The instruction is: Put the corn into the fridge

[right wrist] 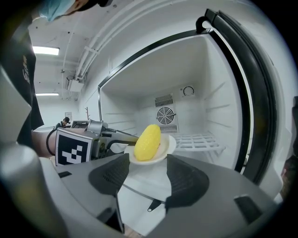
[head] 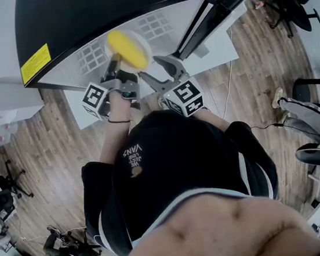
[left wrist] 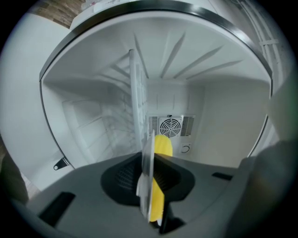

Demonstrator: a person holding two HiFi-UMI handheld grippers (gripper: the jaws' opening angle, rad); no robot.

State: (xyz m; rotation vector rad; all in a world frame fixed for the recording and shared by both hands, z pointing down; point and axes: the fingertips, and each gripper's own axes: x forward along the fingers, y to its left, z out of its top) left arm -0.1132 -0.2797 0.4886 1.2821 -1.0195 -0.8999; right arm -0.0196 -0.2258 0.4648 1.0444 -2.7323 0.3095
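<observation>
Right gripper view: we log corn (right wrist: 148, 142) on a plate (right wrist: 170, 145) at the fridge (right wrist: 212, 88) mouth, long axis pointing inward, plate rim pinched by our left gripper (left wrist: 151, 185), just ahead of our right gripper (right wrist: 148, 179), jaws wide and empty.

Black sleeves (head: 95, 191), black wristband (head: 118, 122), marker cubes (head: 95, 99)

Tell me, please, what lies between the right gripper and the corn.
Only the near rim of the white plate carrying the corn, held by the left gripper; the right gripper view shows it.
</observation>
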